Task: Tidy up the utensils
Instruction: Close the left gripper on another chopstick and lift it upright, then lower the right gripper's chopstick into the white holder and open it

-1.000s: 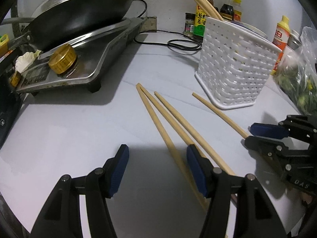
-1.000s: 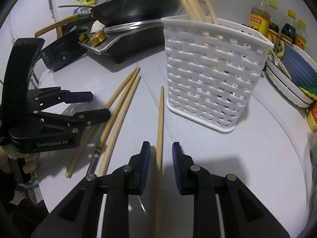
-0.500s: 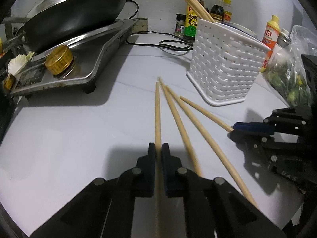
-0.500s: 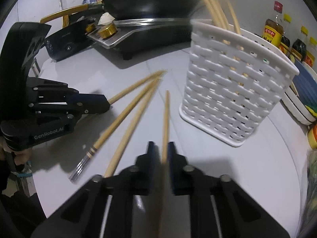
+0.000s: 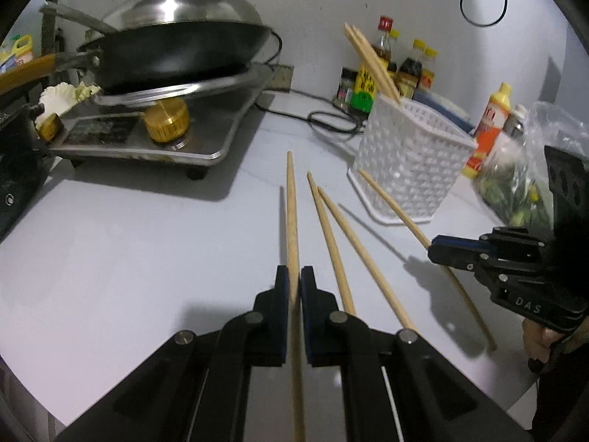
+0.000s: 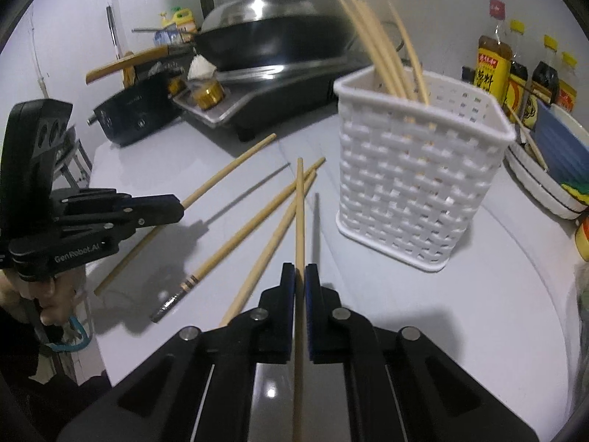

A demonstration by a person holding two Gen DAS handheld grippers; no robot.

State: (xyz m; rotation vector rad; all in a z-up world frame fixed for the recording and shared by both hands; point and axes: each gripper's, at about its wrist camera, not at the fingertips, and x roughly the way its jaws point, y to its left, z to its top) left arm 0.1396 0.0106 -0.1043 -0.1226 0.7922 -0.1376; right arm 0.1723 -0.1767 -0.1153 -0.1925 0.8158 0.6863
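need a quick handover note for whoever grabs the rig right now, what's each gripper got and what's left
Left gripper: jaws shut on one chopstick, tip lifted.
Right gripper: jaws shut on another chopstick.
White basket: upright on the counter, several chopsticks already standing in it.
Left to do: drop both held sticks into the basket, then collect the two loose chopsticks lying on the counter.

**Pale wood and white weave on a grey-white counter**

The chopsticks (image 5: 333, 235) are pale tan wood; one (image 6: 191, 283) lying on the counter (image 5: 129, 243) carries dark bands and a dull metal end. The basket (image 6: 412, 184) is white plastic in a woven lattice. The counter is a light greyish white. The wok (image 5: 173, 55) is black under a silver lid (image 5: 184, 7). The stove knob (image 5: 165, 123) is gold. The bottles (image 5: 416, 62) are dark with yellow caps. Both grippers (image 5: 294, 287) (image 6: 300, 283) are black with blue pads (image 5: 281, 313).
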